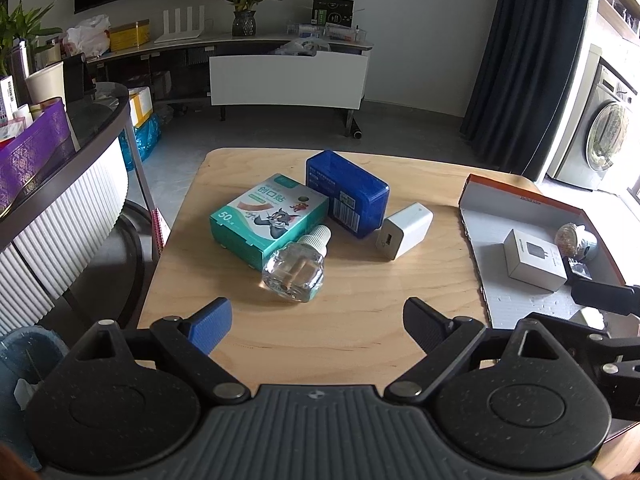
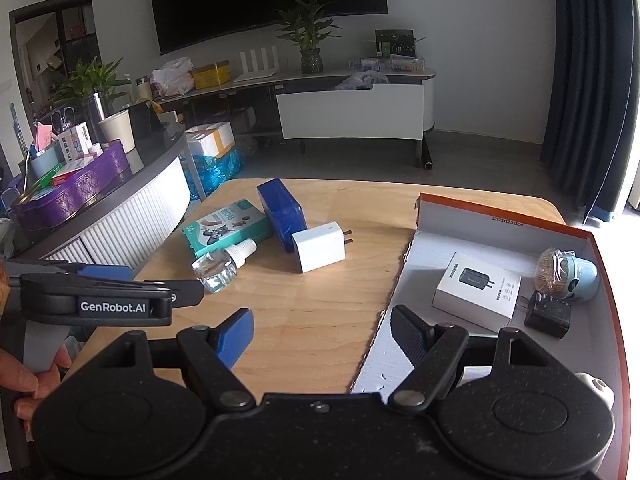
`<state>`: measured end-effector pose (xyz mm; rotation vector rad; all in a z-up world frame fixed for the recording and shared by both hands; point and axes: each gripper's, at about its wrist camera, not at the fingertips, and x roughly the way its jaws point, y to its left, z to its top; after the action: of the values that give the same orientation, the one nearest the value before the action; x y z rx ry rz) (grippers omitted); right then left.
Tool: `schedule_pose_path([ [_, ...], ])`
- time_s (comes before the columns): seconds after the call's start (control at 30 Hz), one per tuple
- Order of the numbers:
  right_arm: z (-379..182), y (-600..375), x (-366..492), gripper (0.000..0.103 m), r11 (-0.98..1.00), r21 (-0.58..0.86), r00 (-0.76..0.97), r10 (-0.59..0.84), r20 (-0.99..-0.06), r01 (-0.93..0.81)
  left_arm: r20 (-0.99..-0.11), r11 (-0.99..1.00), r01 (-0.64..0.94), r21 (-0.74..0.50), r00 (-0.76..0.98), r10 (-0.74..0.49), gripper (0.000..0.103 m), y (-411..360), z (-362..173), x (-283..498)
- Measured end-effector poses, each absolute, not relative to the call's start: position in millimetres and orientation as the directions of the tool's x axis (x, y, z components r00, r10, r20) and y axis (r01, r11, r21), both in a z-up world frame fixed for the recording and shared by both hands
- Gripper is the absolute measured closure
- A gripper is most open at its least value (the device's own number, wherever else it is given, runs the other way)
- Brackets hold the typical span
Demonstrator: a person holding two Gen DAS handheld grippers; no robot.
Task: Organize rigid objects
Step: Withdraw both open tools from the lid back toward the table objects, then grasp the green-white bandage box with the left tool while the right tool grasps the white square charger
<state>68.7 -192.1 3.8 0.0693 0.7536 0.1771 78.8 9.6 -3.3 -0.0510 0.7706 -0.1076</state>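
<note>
Both tools are spread wide and grasp nothing: the left tool (image 1: 318,322) at lower centre before the clear bottle (image 1: 294,266), the right tool (image 2: 322,334) over the box tray's (image 2: 404,276) edge on the worktop (image 2: 320,312).

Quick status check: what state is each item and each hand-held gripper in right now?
Left hand-held gripper: open, empty.
Right hand-held gripper: open, empty.
Clear bottle: lying down, capped.
Bandage box: flat, closed.
Blue case: closed.
White charger: on table, prongs out.
Cardboard tray: open, partly filled.
</note>
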Motion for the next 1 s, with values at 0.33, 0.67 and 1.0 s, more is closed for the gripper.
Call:
schedule_pose_path([
  [0.33, 0.0, -187.2, 73.1, 0.014, 0.980, 0.127, 0.707, 0.197, -0.679, -0.151, -0.688, 0.997, 0.064, -0.040, 0.722, -0.074, 0.008, 35.1, -10.2, 106.8],
  [0.67, -4.3, -192.6, 78.8, 0.014, 0.982, 0.132, 0.702, 0.189, -0.686, -0.136, -0.715, 0.986, 0.155, 0.055, 0.695, -0.069, 0.008, 51.4, -32.0, 171.0],
  [1.0, -12.2, -201.0, 90.7, 0.014, 0.984, 0.139, 0.690, 0.179, -0.701, -0.114, -0.721, 0.955, 0.286, 0.075, 0.677, -0.146, 0.002, 50.2, -46.1, 205.2],
])
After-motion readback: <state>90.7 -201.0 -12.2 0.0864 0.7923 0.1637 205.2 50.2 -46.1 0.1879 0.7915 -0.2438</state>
